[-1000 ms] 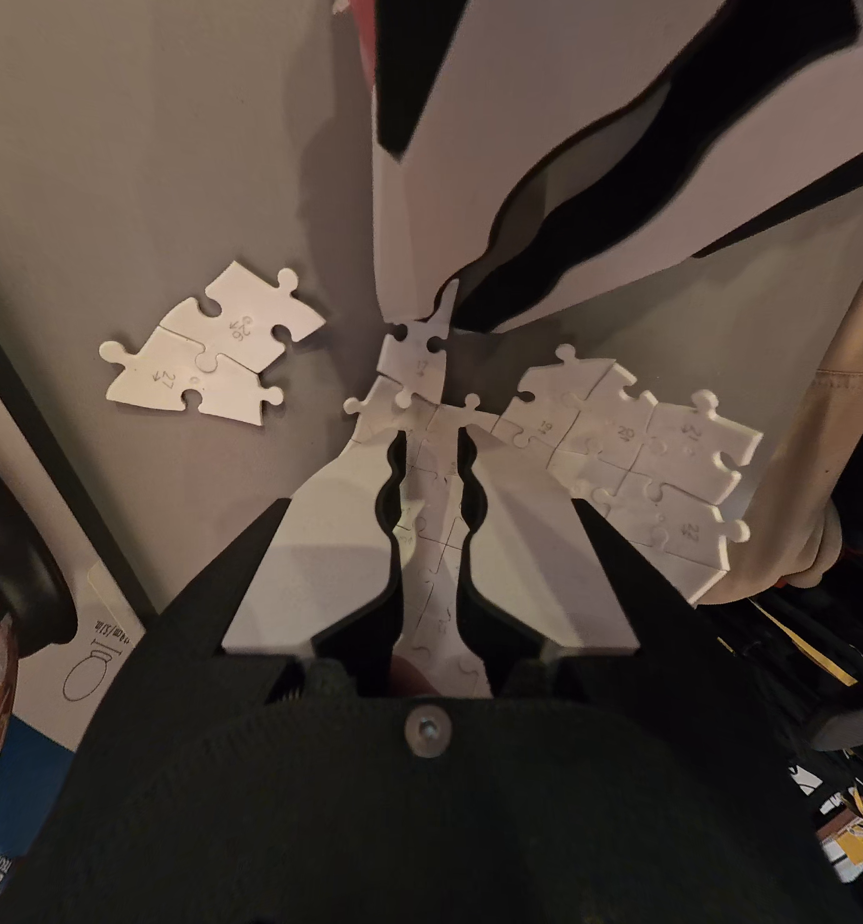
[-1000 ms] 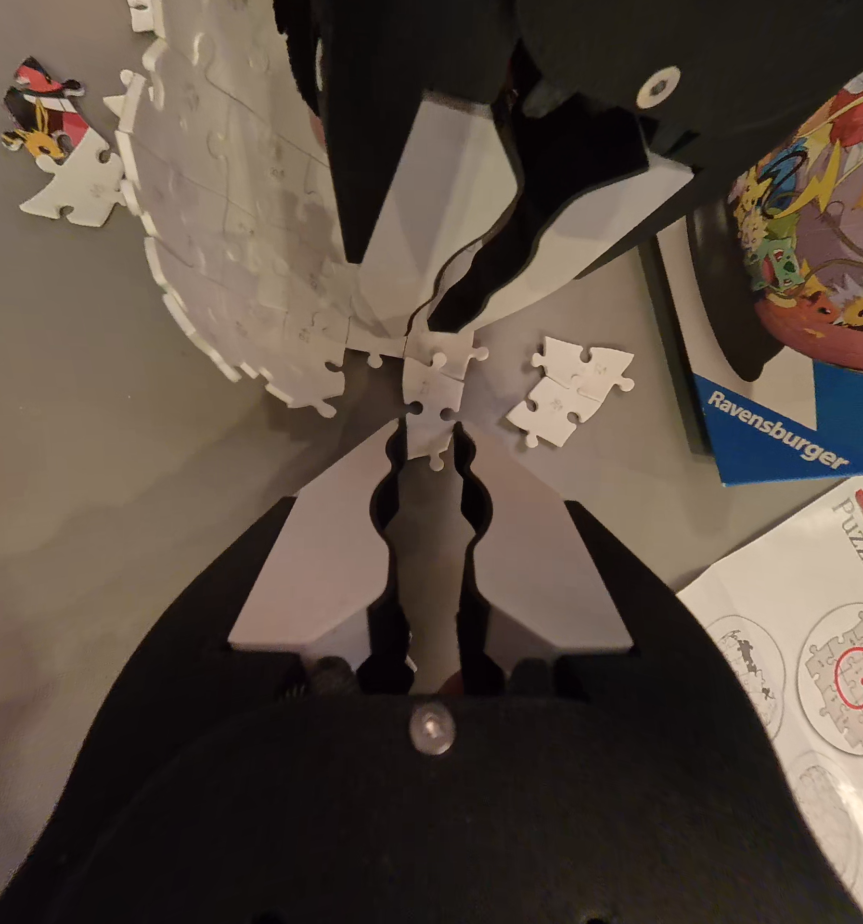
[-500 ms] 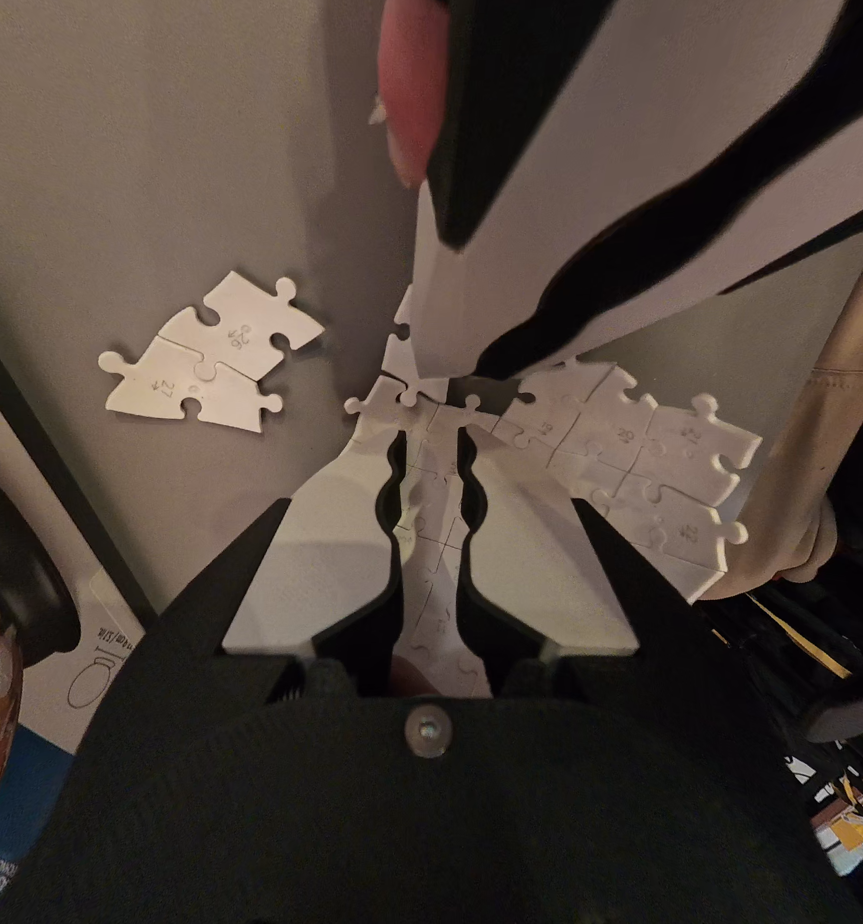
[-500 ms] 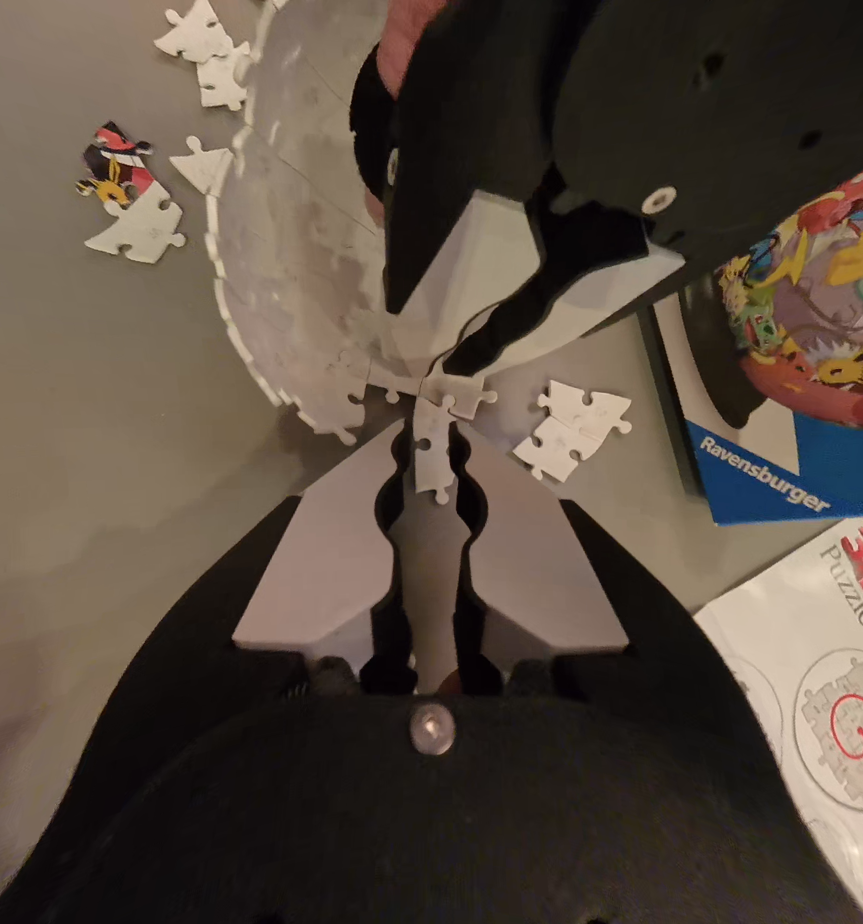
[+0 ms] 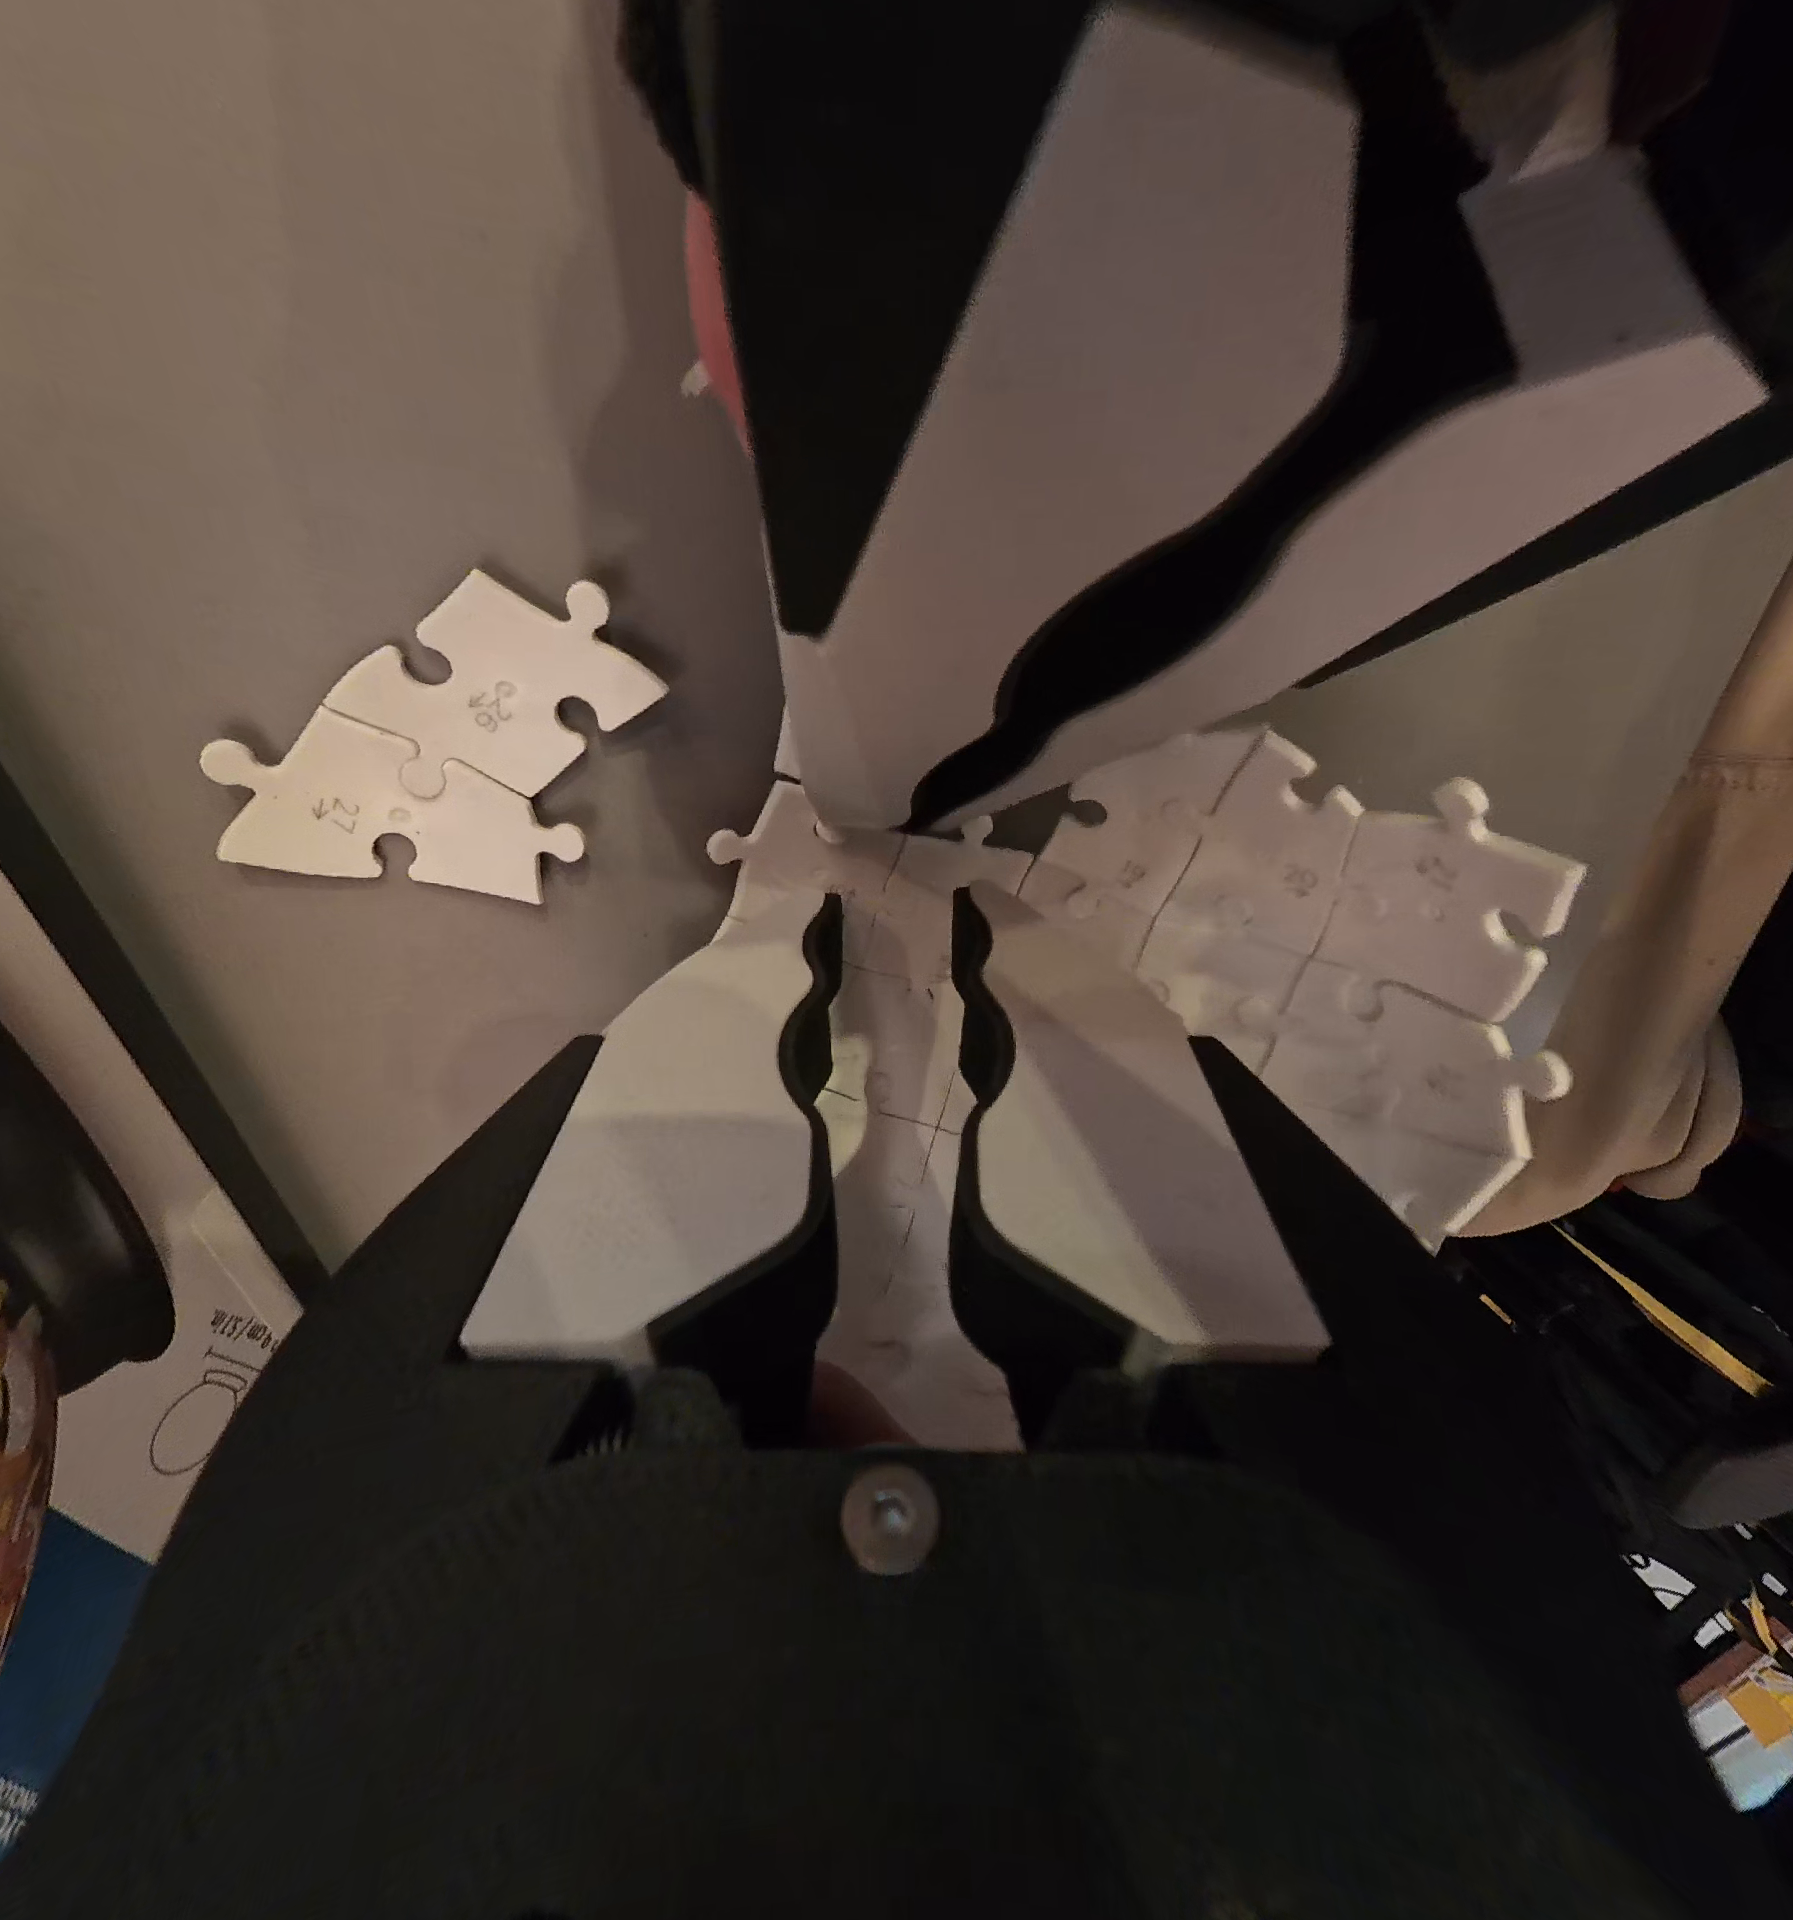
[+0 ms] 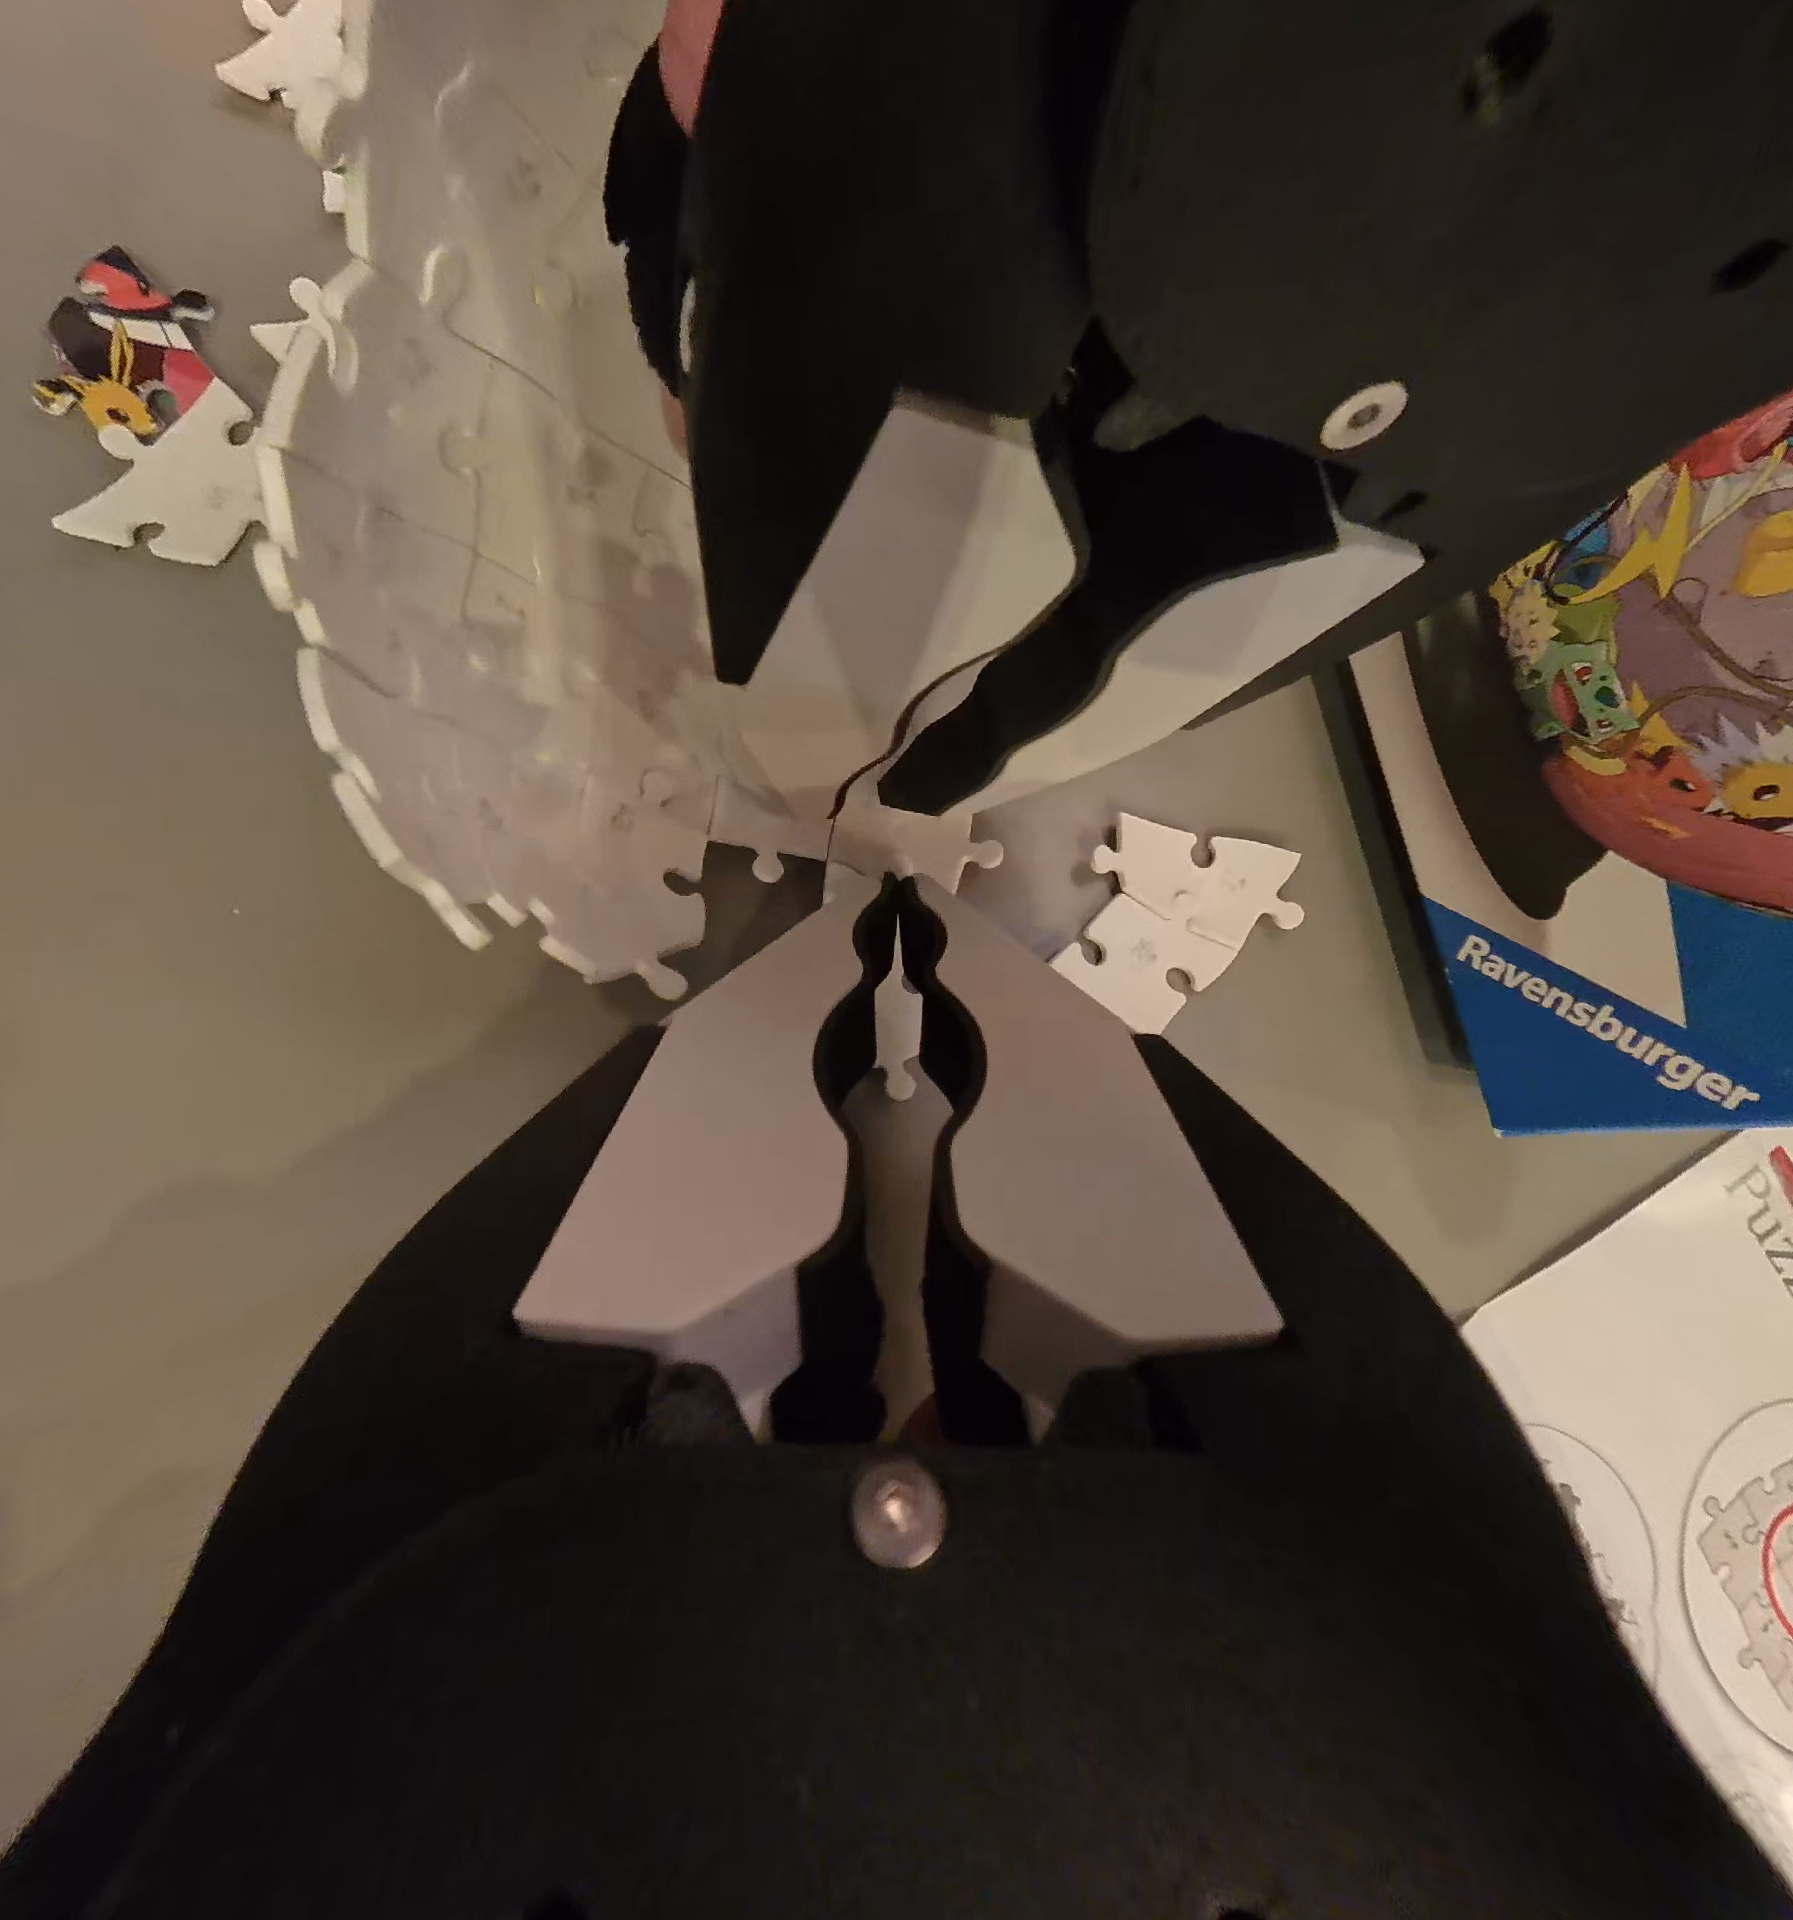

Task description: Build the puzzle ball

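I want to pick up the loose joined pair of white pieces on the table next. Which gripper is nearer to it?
Neither clearly. The left gripper and right gripper meet tip to tip at the shell's edge, with the joined pair lying just beside that meeting point.

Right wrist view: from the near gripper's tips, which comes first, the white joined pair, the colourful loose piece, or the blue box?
Measured from the right gripper:
1. White joined pair, just right of the tips on the table.
2. Blue box, farther right, at the edge.
3. Colourful piece, far upper left, beyond the curved shell.
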Available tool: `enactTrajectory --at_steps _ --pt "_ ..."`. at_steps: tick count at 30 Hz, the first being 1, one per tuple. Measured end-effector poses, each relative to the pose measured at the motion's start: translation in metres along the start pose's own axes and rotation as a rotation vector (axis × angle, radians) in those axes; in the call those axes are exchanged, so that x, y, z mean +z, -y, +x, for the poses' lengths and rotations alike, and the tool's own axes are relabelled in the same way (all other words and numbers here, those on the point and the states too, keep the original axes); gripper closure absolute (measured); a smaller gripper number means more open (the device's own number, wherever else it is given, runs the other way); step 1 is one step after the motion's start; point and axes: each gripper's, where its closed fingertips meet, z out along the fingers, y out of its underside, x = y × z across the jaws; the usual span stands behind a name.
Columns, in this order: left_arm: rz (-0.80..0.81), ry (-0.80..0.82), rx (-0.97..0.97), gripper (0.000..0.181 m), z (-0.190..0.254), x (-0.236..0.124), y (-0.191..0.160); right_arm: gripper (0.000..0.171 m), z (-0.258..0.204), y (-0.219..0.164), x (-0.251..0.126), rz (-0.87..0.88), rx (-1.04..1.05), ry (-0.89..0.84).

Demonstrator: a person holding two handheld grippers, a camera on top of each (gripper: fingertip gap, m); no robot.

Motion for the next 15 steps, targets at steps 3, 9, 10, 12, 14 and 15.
enactTrajectory --at_steps 3,9,10,12,14,15 --pt "-0.004 0.0 0.001 0.162 -0.0001 -0.0001 0.0001 0.171 0.0001 0.0015 0.0009 0.015 -0.001 -0.001" --pt "-0.012 0.0 0.01 0.161 0.0006 -0.0004 0.0014 0.171 0.001 0.0013 0.0046 0.016 0.018 0.004" --pt "-0.012 0.003 0.012 0.16 0.0005 -0.0006 0.0018 0.171 0.001 0.001 0.0047 0.015 0.028 0.01" --pt "-0.02 0.016 0.017 0.159 0.0002 -0.0009 0.0019 0.171 0.0009 0.0007 0.0048 0.014 0.046 0.019" --pt "-0.035 0.036 0.028 0.157 -0.0002 -0.0015 0.0015 0.171 0.0004 0.0004 0.0051 0.014 0.061 0.03" --pt "-0.036 0.048 0.025 0.157 -0.002 -0.0025 0.0021 0.171 0.0003 0.0004 0.0052 0.015 0.073 0.039"
